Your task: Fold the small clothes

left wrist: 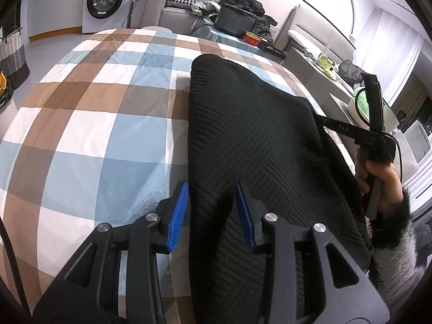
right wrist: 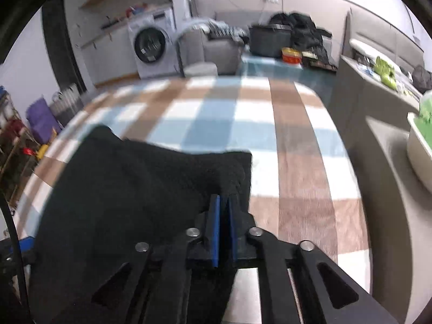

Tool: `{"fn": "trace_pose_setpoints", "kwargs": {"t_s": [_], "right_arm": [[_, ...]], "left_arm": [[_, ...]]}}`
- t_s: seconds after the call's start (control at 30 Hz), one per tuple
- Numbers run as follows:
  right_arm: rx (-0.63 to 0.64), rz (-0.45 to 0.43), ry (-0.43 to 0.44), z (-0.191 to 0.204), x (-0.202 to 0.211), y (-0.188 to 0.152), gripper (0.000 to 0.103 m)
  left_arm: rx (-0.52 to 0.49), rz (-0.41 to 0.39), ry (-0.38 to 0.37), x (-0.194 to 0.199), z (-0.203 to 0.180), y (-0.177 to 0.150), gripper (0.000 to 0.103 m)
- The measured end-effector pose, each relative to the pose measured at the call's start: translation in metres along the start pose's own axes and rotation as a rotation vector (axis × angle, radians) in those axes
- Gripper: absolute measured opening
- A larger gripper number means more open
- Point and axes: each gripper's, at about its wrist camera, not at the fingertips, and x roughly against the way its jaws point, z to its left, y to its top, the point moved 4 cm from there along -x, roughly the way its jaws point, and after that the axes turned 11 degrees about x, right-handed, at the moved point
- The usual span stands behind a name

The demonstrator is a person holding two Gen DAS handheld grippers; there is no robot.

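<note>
Item: black knit garment (left wrist: 259, 140), ribbed weave in diagonal panels. It lay on the checked blue, brown and white cloth (left wrist: 89, 113) covering the surface, occupying the near right part, with its right-hand portion lifted off the cloth.

Left gripper (left wrist: 213, 213): blue-padded fingers (left wrist: 178, 216) stood apart, straddling the garment's near left edge, one pad over the cloth and the other over the knit; not closed on it.

Right gripper (right wrist: 223, 229): blue pads pressed together on a raised fold at the garment's right corner. In the left wrist view the person's right hand (left wrist: 378, 178), in a furry grey cuff, held that tool at the garment's right side.

Background: white washing machine (left wrist: 106, 0), grey sofa (left wrist: 172, 8) with heaped clothing, dark bin (left wrist: 235, 21), red tin (left wrist: 252, 38).
</note>
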Motion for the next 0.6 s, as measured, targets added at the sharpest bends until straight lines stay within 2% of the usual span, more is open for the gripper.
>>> {"fn": "trace_pose_setpoints", "kwargs": {"t_s": [0.13, 0.23, 0.3, 0.37, 0.43, 0.47, 0.53, 0.57, 0.6], "right_arm": [[-0.09, -0.048, 0.089, -0.002, 0.02, -0.007, 0.018], [-0.113, -0.103, 0.161, 0.012, 0.038, 0.0, 0.027], [-0.134, -0.121, 0.265, 0.022, 0.042, 0.005, 0.043], [-0.129, -0.089, 0.316, 0.038, 0.036, 0.01, 0.044], [-0.1, -0.032, 0.32, 0.049, 0.02, 0.011, 0.044], [-0.103, -0.005, 0.315, 0.053, 0.013, 0.01, 0.043], [-0.11, 0.029, 0.337, 0.057, 0.004, 0.006, 0.028], [-0.108, 0.029, 0.337, 0.059, 0.002, 0.006, 0.014], [-0.103, 0.018, 0.343, 0.06, 0.004, 0.006, 0.011]], "left_arm": [[0.009, 0.002, -0.002, 0.0, 0.002, -0.001, 0.035], [0.003, 0.002, -0.002, -0.001, 0.0, -0.002, 0.035], [0.001, 0.006, -0.003, -0.002, -0.001, -0.003, 0.035], [-0.004, 0.008, -0.008, -0.001, -0.004, -0.005, 0.035], [-0.012, 0.002, -0.004, 0.0, -0.006, -0.006, 0.036], [-0.015, 0.0, -0.001, 0.001, -0.006, -0.006, 0.038], [-0.013, 0.0, 0.003, 0.001, -0.006, -0.008, 0.042], [-0.012, 0.001, 0.003, 0.001, -0.006, -0.008, 0.042], [-0.012, 0.003, 0.002, 0.001, -0.007, -0.008, 0.043]]}}
